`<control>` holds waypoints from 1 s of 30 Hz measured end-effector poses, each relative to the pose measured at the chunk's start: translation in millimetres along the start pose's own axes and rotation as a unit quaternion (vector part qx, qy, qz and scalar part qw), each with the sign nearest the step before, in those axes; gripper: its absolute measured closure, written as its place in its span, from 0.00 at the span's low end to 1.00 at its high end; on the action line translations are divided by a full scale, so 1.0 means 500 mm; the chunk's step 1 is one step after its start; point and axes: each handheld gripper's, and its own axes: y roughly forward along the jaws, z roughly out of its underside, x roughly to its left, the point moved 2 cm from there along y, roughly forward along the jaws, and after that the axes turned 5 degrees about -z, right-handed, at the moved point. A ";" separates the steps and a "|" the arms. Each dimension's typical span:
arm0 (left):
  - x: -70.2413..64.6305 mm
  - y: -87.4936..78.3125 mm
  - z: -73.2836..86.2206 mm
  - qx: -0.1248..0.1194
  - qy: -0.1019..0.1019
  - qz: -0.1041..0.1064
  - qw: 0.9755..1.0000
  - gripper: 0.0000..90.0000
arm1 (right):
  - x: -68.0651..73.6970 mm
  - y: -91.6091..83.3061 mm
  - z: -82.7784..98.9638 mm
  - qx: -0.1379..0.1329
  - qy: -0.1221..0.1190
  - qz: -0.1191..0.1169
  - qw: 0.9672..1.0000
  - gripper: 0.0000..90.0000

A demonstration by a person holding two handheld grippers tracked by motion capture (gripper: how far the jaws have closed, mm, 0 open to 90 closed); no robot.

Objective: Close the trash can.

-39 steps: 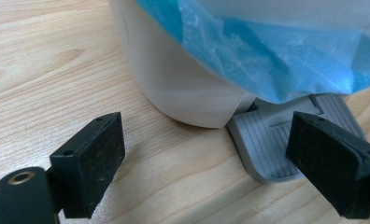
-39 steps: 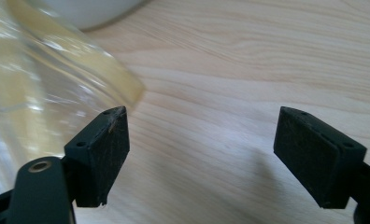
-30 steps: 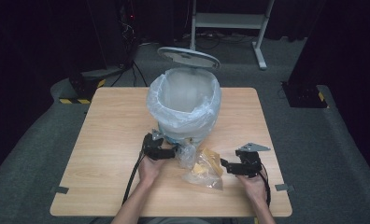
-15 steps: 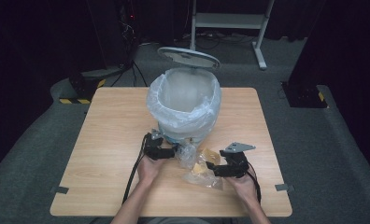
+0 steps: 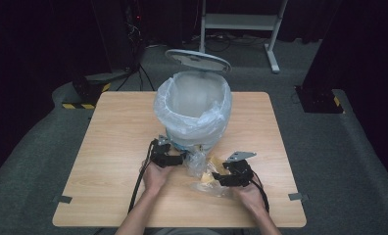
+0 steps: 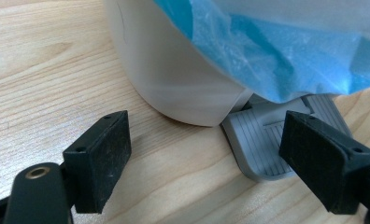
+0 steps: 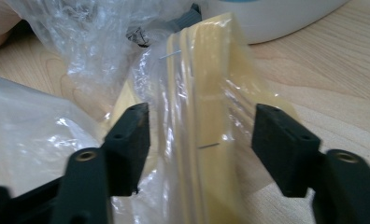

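Note:
A white pedal bin lined with a bluish plastic bag stands mid-table, its lid tipped up behind it. My left gripper rests at the bin's foot. In the left gripper view it is open, with its jaws either side of the bin's base and the grey pedal. A clear plastic bag holding yellow slices lies in front of the bin. My right gripper straddles the slices. Its jaws have just been closing, and a gap still shows beside the left pad.
The wooden table has bare room to the left, right and behind the bin. Crumpled clear film lies behind the slices. Black cables trail from both grippers toward the front edge. Dark floor and a white stand lie beyond the table.
My right gripper has slid left from the table's right side onto the bag, and its jaws have narrowed round the yellow slices. The left gripper has stayed put.

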 end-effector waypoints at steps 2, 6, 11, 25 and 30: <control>0.000 0.000 0.000 0.000 0.000 0.000 1.000 0.18 | -0.002 0.001 0.001 0.000 0.001 0.001 1.000 0.52; 0.000 0.000 0.000 0.000 0.000 0.000 1.000 0.18 | -0.003 0.004 0.004 0.005 -0.002 -0.002 1.000 0.63; 0.000 0.000 0.000 0.000 0.000 0.001 1.000 0.18 | -0.003 0.008 0.009 0.009 -0.003 -0.006 1.000 0.73; 0.000 0.000 0.000 0.000 0.000 0.001 1.000 0.18 | -0.003 -0.017 0.019 -0.006 -0.012 -0.006 1.000 0.94; 0.000 0.000 0.000 0.000 0.000 0.001 1.000 0.18 | -0.008 -0.034 0.022 -0.015 -0.009 0.000 1.000 0.95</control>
